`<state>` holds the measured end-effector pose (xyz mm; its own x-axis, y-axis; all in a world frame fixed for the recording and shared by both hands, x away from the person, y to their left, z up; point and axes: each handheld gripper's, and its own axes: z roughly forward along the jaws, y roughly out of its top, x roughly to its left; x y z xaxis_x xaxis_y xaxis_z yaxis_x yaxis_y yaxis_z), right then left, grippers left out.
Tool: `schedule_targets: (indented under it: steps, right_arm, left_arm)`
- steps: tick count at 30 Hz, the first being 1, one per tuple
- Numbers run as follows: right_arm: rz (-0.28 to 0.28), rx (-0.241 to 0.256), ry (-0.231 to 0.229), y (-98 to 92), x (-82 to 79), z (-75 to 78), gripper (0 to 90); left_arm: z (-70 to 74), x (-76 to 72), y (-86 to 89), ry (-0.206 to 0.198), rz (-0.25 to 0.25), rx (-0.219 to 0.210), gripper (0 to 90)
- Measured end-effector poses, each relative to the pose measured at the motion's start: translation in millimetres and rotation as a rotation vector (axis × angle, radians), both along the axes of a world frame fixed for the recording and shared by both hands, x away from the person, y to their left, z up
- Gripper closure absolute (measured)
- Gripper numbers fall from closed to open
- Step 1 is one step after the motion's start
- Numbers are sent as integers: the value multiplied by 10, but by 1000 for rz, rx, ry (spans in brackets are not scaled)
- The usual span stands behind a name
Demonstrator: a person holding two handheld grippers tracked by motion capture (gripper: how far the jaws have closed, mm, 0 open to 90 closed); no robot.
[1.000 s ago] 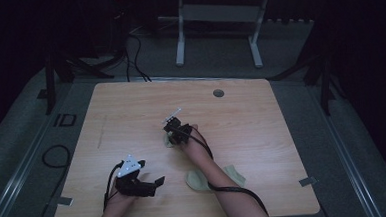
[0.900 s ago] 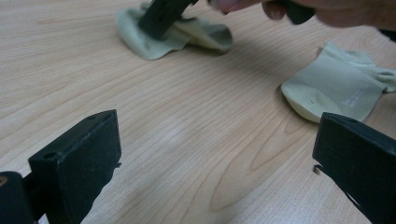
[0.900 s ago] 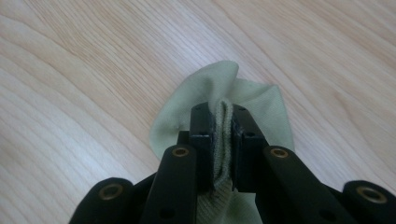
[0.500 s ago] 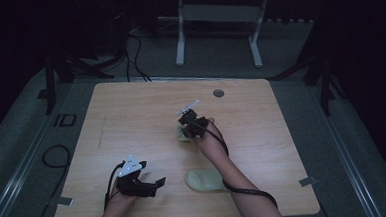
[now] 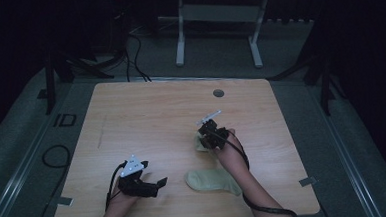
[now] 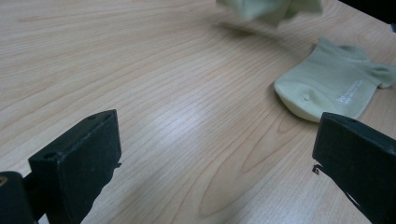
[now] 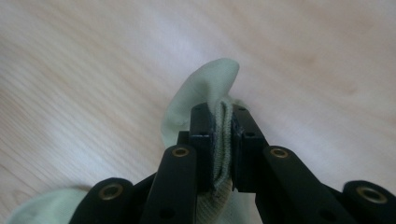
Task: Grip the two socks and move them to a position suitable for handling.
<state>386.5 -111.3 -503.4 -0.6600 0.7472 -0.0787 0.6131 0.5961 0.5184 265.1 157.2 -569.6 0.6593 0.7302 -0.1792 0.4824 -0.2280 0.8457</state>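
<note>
- Pale green cotton is what I have pinched in my right gripper [image 7: 223, 140]: a folded edge of the lifted sock [image 5: 201, 142] sits squeezed between the 2 black jaws, so that gripper is clamped on fabric, not empty.
- I hold that sock off the wood, toward the middle of the table [image 5: 146, 116] and right of centre, so it can hang and fall open instead of dragging on the surface. In the right gripper view a loose lobe of it curls up past the jaw tips, which tells me I have it by an edge and not by the bulk.
- The second sock [image 5: 213, 179] lies flat near the front edge of the table, between my 2 hands. From the left gripper view I see its rounded end pointing toward my left gripper and a small printed mark on its side.
- My left gripper [image 5: 154, 186] rests near the front left corner with its jaws spread wide and nothing between them. I judge it is parked there, aimed at the flat sock, ready to pin or pick it.
- My guess at the job: bring the 2 socks together as a pair, so the next move calls for lining the hanging one up over the flat one.
</note>
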Motion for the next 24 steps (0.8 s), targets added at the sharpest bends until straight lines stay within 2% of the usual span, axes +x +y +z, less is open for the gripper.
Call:
schedule_targets:
  steps: [5,7,8,10,14,17,18,20,22,23,24]
  right_arm:
    - [-26,-6,41,22,-3,-268,792]
    - [-24,-16,51,50,-12,-367,734]
    - [-23,-7,35,54,-22,-379,708]
    - [-34,20,32,63,-37,-394,627]
    - [-35,23,7,123,-69,-416,552]
    - [-47,37,12,172,-51,-425,461]
    - [-40,51,30,183,-46,-411,450]
    - [-34,74,31,166,-62,-351,451]
    - [-22,83,9,110,-114,-240,464]
    - [-13,82,0,85,-134,-206,495]
    - [5,87,-3,47,-163,-166,541]
  left_arm:
    - [4,31,-73,-20,-24,24,11]
    - [15,53,-99,-25,-25,28,11]
    - [31,73,-117,-29,-27,26,11]
    - [54,101,-143,-36,-36,26,11]
    - [109,119,-256,-37,-65,64,14]
    - [165,156,-341,-33,-96,83,14]
    - [191,179,-365,-25,-109,93,16]
    - [238,220,-409,-26,-133,127,80]
    - [276,280,-462,-25,-138,141,160]
    - [289,308,-486,-35,-132,147,218]
    - [301,338,-510,-55,-117,161,338]
